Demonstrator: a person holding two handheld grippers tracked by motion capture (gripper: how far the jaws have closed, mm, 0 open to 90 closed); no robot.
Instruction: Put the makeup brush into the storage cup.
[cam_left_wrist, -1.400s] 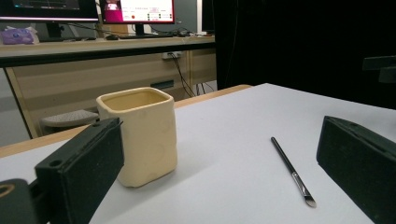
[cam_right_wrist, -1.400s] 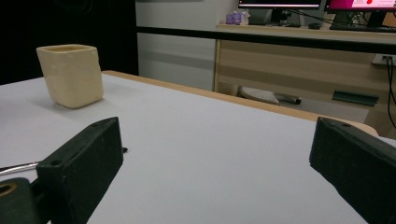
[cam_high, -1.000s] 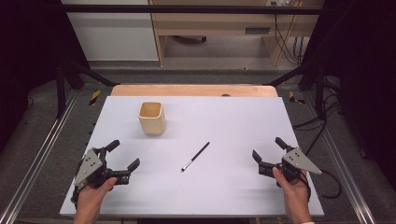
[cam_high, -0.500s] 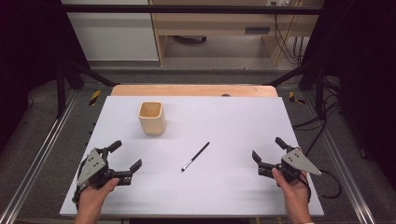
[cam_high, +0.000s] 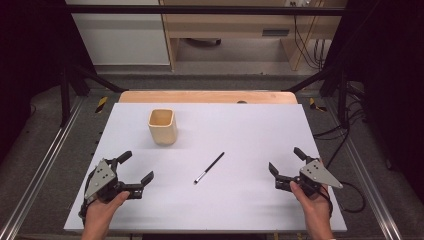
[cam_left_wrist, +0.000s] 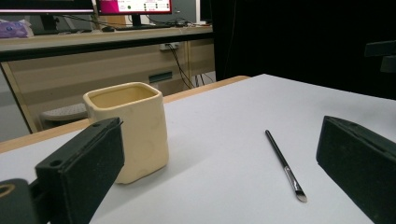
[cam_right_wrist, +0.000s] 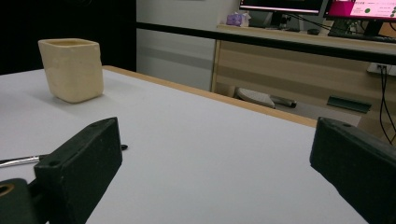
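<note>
Since a moment ago the left gripper (cam_high: 135, 169) has slid slightly nearer the person; the right gripper (cam_high: 286, 163) has held. Both have jaws apart, empty. The brush (cam_high: 209, 168) lies between them on the white table (cam_high: 250, 130), cup (cam_high: 162, 126) beyond. Past it, a wooden desk (cam_high: 230, 20).

The right gripper (cam_right_wrist: 215, 177) held its two black jaws wide apart above the white table (cam_right_wrist: 210, 154), with nothing between them. A cream cup (cam_right_wrist: 71, 70) stood upright at the far left, and the brush (cam_right_wrist: 21, 160) lay flat beside the left jaw.
</note>
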